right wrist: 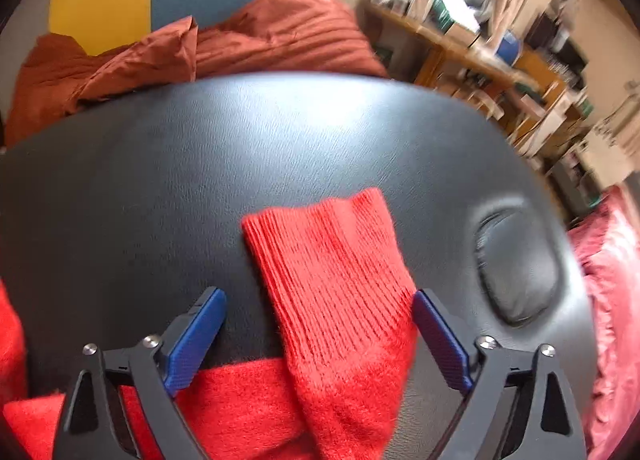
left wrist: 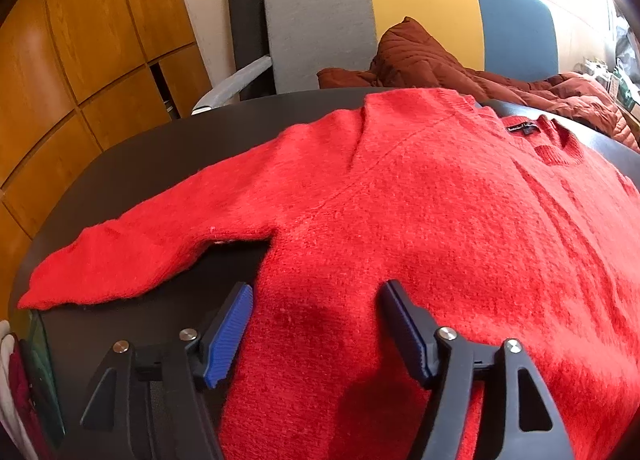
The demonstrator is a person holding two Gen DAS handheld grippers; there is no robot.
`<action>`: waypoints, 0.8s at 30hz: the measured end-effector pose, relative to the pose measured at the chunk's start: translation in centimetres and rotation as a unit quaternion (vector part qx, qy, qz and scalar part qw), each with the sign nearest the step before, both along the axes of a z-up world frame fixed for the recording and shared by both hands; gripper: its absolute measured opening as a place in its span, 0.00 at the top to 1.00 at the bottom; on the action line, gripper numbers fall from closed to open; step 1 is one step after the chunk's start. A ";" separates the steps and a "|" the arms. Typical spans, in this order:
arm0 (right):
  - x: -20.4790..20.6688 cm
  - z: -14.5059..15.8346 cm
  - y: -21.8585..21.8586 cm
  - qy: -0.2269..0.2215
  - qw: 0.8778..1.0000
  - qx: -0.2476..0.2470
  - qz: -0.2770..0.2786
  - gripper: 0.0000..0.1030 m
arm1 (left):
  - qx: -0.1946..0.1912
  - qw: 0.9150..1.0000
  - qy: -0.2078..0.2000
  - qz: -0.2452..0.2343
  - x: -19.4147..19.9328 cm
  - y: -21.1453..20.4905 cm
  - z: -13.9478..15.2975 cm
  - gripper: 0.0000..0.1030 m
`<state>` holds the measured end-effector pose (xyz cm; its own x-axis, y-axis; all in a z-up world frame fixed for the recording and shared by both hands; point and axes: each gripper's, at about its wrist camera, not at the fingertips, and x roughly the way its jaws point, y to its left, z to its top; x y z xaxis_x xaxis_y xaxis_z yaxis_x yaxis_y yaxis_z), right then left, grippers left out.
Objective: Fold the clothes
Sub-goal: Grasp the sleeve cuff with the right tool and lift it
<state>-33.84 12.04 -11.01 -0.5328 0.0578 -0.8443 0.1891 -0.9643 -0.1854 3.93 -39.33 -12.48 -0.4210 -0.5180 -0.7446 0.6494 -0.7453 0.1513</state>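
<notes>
right tongs (right wrist: 318, 334): wide apart | red sleeve cuff (right wrist: 324, 260) between, untouched | black table (right wrist: 200, 164)

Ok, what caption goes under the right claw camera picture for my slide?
Open right claw poised over the red sweater's ribbed cuff, which lies on the black table.

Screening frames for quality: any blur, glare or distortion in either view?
Left wrist: sharp, window glare blown out top right, fisheye bends the table edge. Right wrist: motion blur smears the shelves; soft sheen on the table; sweater cuff fairly clear.
</notes>
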 end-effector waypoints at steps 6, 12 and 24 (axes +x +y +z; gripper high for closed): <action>1.0 0.6 2.4 -0.001 1.000 -0.020 0.001 0.56 | -0.004 1.000 -0.002 0.003 0.0 0.0 0.0 0.28; 2.3 2.3 5.0 -0.002 0.998 -0.054 -0.011 0.84 | -0.008 1.000 -0.005 0.004 -0.1 0.1 0.1 0.28; 7.5 14.1 8.3 0.086 0.966 -0.242 -0.023 0.84 | -0.004 1.000 -0.001 0.004 0.0 0.0 0.1 0.28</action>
